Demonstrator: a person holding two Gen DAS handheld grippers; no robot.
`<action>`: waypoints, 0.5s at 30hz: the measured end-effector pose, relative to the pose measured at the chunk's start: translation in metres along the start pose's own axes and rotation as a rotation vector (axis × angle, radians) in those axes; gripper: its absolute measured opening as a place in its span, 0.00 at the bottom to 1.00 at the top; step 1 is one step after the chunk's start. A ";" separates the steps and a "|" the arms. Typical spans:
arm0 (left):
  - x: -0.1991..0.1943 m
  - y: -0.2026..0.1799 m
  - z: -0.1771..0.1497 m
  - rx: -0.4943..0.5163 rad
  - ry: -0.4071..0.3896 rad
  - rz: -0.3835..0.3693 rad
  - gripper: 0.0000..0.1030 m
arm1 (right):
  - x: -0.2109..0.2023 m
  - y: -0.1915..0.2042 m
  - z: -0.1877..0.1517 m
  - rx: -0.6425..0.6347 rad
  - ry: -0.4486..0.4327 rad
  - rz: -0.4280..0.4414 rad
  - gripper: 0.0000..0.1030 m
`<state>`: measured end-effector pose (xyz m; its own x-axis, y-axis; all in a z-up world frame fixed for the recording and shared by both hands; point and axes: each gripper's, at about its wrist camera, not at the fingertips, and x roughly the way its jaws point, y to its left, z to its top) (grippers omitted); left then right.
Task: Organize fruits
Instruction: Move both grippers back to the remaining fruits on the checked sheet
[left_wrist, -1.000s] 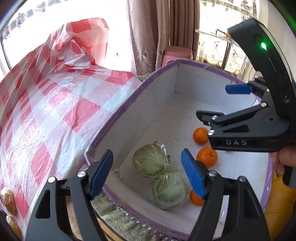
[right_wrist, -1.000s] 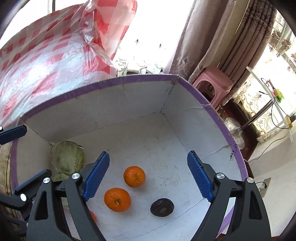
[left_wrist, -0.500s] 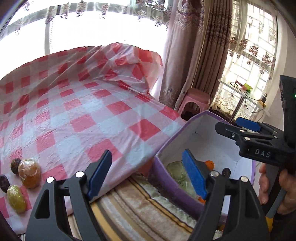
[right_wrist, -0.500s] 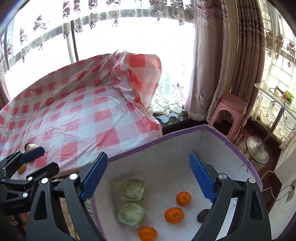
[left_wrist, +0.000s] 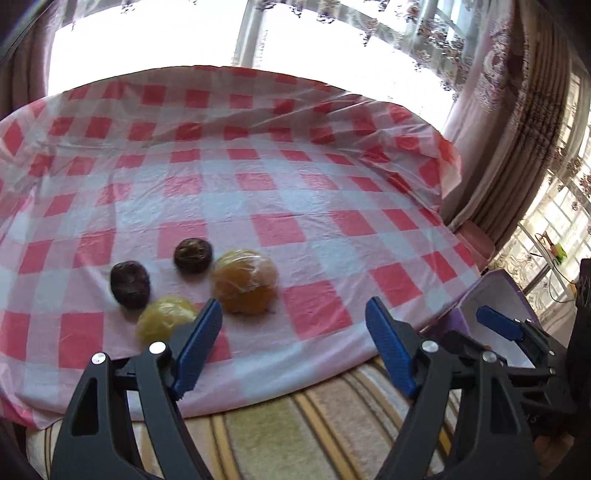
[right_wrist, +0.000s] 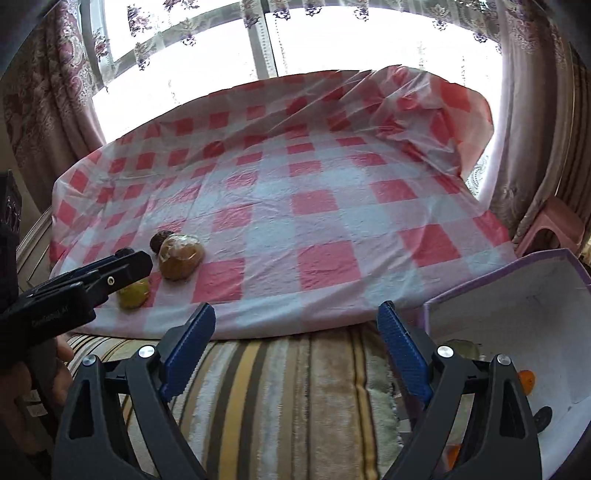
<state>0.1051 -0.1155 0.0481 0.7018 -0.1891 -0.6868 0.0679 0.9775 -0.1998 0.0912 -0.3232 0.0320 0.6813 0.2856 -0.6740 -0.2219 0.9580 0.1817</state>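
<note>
Both tongs have swung away from the box since a second ago and now face the checked cloth. Left tongs (left_wrist: 293, 345): released, nothing between the blue pads, hanging over the striped rug (left_wrist: 295, 435) just short of the cloth edge. Right tongs (right_wrist: 295, 350): also released and empty, lower and further back. Box (right_wrist: 517, 306) sits at the right edge, oranges (right_wrist: 526, 380) partly visible inside.

Remaining fruit on the checked cloth (left_wrist: 295, 221): yellow wrapped fruit (left_wrist: 166, 319) nearest, amber wrapped fruit (left_wrist: 244, 281) just beside it, two dark fruits (left_wrist: 130, 283) behind. Judgement: left tongs are spread wide ready for the next pick, probably the amber one.
</note>
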 end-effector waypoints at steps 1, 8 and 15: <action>-0.001 0.013 -0.001 -0.025 0.015 0.015 0.77 | 0.004 0.010 -0.001 -0.010 0.009 0.016 0.84; -0.003 0.081 -0.017 -0.115 0.092 0.078 0.77 | 0.027 0.047 0.006 -0.040 0.023 0.023 0.84; 0.015 0.077 -0.020 -0.054 0.152 0.097 0.78 | 0.040 0.068 0.003 -0.119 0.008 -0.042 0.84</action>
<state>0.1067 -0.0446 0.0084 0.5878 -0.1098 -0.8015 -0.0362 0.9862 -0.1616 0.1056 -0.2463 0.0196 0.6863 0.2450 -0.6848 -0.2749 0.9591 0.0676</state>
